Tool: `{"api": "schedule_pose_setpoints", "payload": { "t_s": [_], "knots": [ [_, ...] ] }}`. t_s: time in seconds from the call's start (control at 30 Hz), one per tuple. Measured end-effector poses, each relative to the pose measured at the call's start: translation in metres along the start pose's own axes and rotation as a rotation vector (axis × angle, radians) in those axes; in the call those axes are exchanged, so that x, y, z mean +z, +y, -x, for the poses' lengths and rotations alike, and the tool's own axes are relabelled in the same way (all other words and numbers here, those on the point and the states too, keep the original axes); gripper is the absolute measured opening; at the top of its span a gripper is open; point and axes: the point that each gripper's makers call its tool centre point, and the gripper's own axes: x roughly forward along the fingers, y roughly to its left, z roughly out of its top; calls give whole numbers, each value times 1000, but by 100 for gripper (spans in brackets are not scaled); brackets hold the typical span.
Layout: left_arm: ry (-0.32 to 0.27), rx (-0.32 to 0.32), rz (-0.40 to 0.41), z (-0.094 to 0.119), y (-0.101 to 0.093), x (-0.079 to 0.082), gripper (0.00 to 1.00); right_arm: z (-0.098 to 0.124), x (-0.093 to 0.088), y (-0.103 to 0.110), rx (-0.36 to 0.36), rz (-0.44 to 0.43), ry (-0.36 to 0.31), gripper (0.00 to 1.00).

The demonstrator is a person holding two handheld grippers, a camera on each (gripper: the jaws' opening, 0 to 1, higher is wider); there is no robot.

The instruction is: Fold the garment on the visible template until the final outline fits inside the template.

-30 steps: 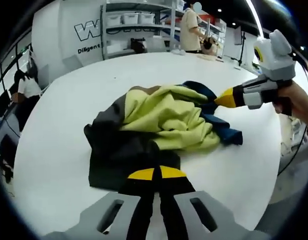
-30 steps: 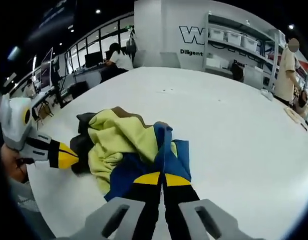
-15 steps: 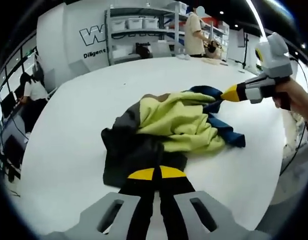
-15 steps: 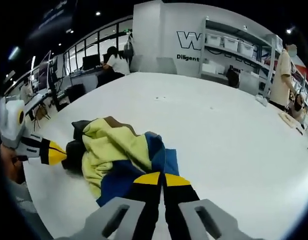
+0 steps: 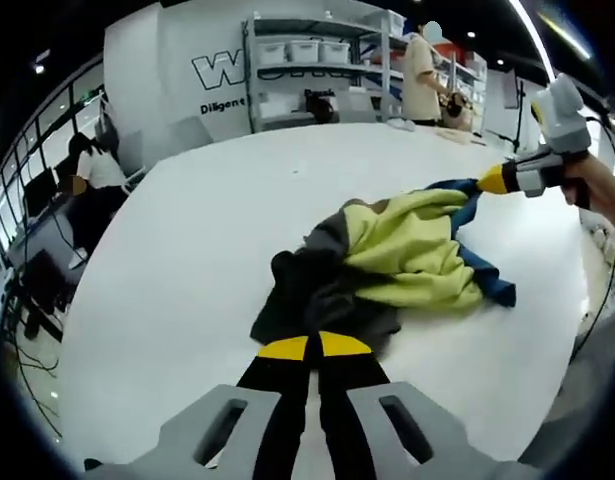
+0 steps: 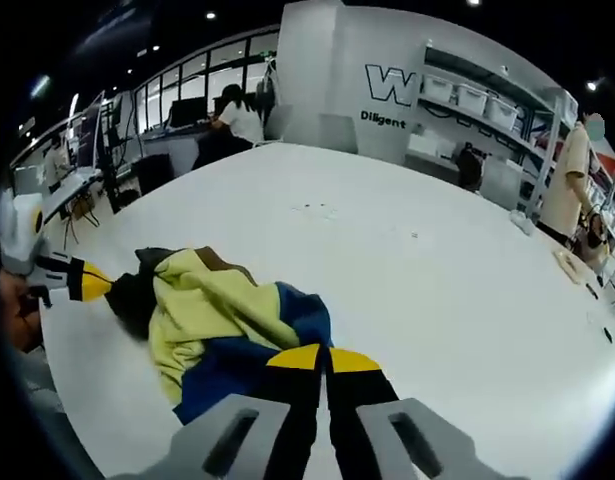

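**Left gripper view: garment pinched at both ends, mid-spread**

Left gripper view had the left gripper (image 5: pixel 313 347) low in front, its yellow-tipped fingers (image 5: pixel 282 349) pressed together on the dark grey edge of the garment (image 5: pixel 392 268). Just past the fingertips the cloth bunched up in grey folds, then ran away into a pale yellow panel with a blue edge. At that far end the right gripper (image 5: pixel 495 181) had its tip closed on the blue corner, held by a person's hand (image 5: pixel 585 190).

Right gripper view showed the mirror of it: the right gripper's own fingers (image 6: pixel 355 361) were shut on the blue fabric right at their tips, and the garment trailed off to the left gripper over on the far side. It all lay on the big white table (image 6: pixel 417 270), still pretty crumpled between the two pinch points.

No template outline could be made out on the table, honestly. This looked like the opening step, stretching the thing flat before any folding. Next move probably called for pulling the two grips further apart and lowering the cloth so it lay smooth, without dragging it off the table edge.
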Motion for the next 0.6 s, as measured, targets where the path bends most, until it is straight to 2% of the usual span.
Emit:
{"api": "schedule_pose_setpoints", "payload": {
  "t_s": [0.2,0.27,0.37,0.6],
  "knots": [
    [7,21,7,5,17,2,0,-4,6,-8,-3,38,16,0],
    [42,14,25,8,21,2,0,-5,8,-12,-11,51,21,0],
    [53,25,-23,9,29,7,0,-7,11,-20,-25,69,25,0],
    [61,51,-53,7,49,16,0,-9,12,-40,-46,69,38,0]
  ]
}}
